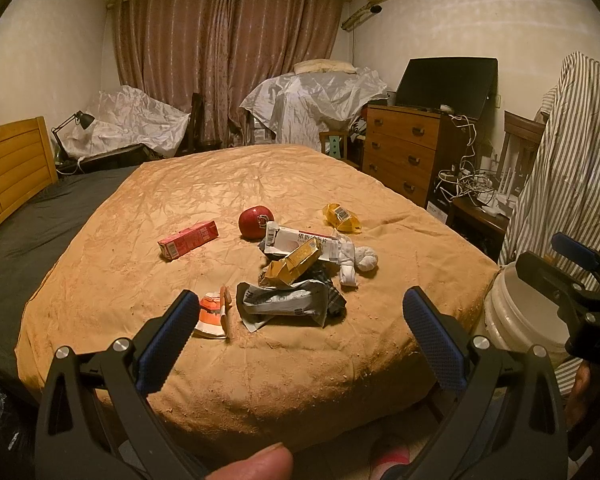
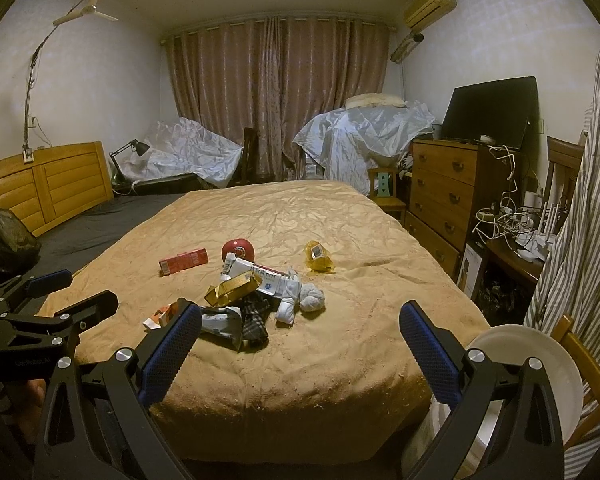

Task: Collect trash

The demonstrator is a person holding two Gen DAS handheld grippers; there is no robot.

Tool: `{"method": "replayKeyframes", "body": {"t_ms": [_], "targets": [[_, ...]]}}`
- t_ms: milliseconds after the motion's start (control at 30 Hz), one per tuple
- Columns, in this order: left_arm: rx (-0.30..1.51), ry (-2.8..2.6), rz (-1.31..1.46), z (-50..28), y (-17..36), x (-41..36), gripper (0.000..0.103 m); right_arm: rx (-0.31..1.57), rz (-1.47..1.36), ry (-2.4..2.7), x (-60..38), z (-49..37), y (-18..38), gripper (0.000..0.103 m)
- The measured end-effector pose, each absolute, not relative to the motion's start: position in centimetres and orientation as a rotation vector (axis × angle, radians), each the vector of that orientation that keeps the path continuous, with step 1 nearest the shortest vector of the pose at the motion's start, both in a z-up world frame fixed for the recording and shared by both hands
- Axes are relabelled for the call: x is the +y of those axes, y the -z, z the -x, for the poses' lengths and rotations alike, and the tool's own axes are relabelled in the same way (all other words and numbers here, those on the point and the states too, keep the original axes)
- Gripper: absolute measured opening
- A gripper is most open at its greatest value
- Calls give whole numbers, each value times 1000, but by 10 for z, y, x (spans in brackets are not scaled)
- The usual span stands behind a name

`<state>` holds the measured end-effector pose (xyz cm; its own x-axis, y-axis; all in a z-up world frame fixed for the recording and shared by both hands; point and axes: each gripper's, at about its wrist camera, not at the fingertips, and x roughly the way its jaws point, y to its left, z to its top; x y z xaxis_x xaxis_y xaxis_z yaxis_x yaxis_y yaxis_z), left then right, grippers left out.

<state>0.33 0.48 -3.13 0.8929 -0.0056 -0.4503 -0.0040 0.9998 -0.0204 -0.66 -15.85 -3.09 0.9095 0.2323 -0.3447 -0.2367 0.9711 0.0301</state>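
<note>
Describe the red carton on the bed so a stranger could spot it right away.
Start at the bed's tan bedspread. Left of the central trash pile lies the red carton, on its side, alone. Unlike the round red ball beside the pile, it is a long rectangular box.

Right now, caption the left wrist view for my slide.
Open left gripper faces trash pile on bed, bucket at right.

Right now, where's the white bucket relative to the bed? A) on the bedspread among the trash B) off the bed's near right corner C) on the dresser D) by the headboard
B: the white bucket stands off the bed at its near right corner, beside the open right gripper, apart from the trash pile on the bedspread.
</note>
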Motion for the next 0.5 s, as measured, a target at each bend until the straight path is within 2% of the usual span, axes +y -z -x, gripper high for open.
{"method": "replayKeyframes", "body": {"t_ms": [500], "targets": [[470,1,21,-4,30,5,98,361,12,-241,-156,7,43,99]]}}
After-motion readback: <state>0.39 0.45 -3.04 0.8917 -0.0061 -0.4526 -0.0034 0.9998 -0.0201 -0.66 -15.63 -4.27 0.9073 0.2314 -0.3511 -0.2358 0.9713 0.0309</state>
